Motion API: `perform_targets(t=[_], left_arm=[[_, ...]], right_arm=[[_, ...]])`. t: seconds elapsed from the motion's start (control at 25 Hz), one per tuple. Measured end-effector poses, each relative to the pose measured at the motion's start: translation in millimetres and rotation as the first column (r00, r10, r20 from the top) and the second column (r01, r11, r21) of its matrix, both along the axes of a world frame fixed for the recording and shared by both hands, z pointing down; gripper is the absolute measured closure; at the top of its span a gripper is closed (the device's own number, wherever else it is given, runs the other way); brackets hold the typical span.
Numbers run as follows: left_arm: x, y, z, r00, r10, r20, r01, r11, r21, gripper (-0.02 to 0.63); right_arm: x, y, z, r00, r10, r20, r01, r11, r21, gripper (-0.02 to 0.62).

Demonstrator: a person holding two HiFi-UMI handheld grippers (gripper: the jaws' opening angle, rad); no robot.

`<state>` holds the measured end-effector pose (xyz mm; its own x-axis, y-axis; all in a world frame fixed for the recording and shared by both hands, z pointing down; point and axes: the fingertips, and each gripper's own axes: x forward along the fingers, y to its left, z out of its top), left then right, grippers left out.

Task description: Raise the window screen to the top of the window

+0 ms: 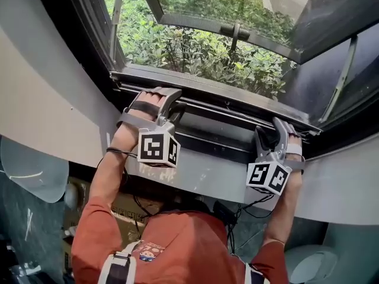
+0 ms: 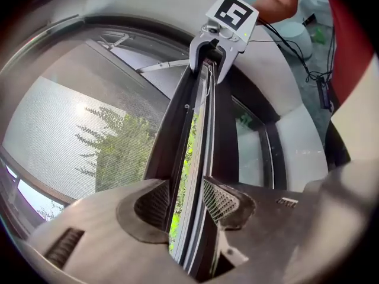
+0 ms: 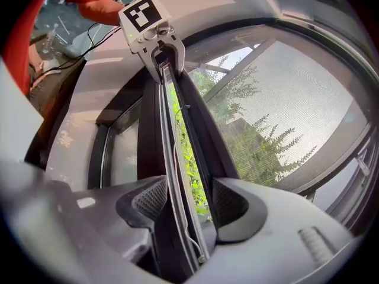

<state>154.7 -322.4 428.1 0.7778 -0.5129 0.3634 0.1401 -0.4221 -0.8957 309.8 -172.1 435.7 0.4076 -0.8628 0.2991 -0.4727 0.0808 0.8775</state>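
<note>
Here L tongs (image 2: 185,201), R tongs (image 3: 189,203) clamp screen (image 2: 177,135).

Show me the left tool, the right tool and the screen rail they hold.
left tool (image 2: 188,201), left gripper view, midway between its fingertips.
right tool (image 3: 189,205), right gripper view, midway between its fingertips.
screen rail (image 1: 213,96), head view, middle of the dark bar between both tools.
</note>
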Motion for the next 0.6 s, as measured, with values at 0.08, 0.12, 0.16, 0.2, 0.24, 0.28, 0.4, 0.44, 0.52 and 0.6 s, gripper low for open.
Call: perform_targets(t=[0.08, 0.12, 0.16, 0.2, 0.24, 0.28, 0.4, 0.44, 0.52, 0.6], left_arm=[[1, -1, -5, 1.000, -0.002, -0.005, 0.002, 1.000, 0.011, 0.430], [2, -1, -8, 1.000, -0.002, -0.010, 0.002, 1.000, 0.020, 0.430], [2, -2, -11, 1.000, -0.002, -0.018, 0.002, 1.000, 0.028, 0.431], [3, -2, -15, 1.000, -0.002, -0.026, 0.003, 0.999, 0.036, 0.431], [3, -3, -19, 0.999, -0.002, -0.033, 0.003, 0.999, 0.042, 0.434], [3, -4, -23, 0.999, -0.002, -0.040, 0.004, 0.999, 0.047, 0.443], [3, -6, -35, 0.998, -0.001, -0.060, 0.005, 0.998, 0.065, 0.457], [3, -6, -37, 0.998, -0.001, -0.063, 0.006, 0.998, 0.068, 0.466], [3, -7, -41, 0.998, 0.000, -0.066, 0.005, 0.997, 0.073, 0.477], [4, -7, -44, 0.997, 0.000, -0.074, 0.006, 0.997, 0.083, 0.486]], right_arm=[[1, -1, -5, 1.000, -0.003, -0.007, 0.004, 1.000, 0.004, 0.345], [2, -1, -7, 1.000, -0.005, -0.009, 0.005, 1.000, 0.007, 0.347], [3, -1, -11, 1.000, -0.007, -0.009, 0.007, 1.000, 0.013, 0.347], [4, -2, -15, 1.000, -0.006, -0.012, 0.007, 1.000, 0.020, 0.348], [4, -2, -20, 1.000, -0.006, -0.018, 0.006, 1.000, 0.030, 0.353], [5, -3, -25, 1.000, -0.006, -0.024, 0.007, 0.999, 0.039, 0.378], [5, -3, -38, 0.999, -0.005, -0.047, 0.008, 0.998, 0.060, 0.403], [5, -3, -41, 0.999, -0.005, -0.054, 0.008, 0.998, 0.064, 0.419], [6, -3, -45, 0.998, -0.005, -0.064, 0.009, 0.998, 0.069, 0.428], [7, -3, -48, 0.997, -0.004, -0.073, 0.010, 0.997, 0.078, 0.448]])
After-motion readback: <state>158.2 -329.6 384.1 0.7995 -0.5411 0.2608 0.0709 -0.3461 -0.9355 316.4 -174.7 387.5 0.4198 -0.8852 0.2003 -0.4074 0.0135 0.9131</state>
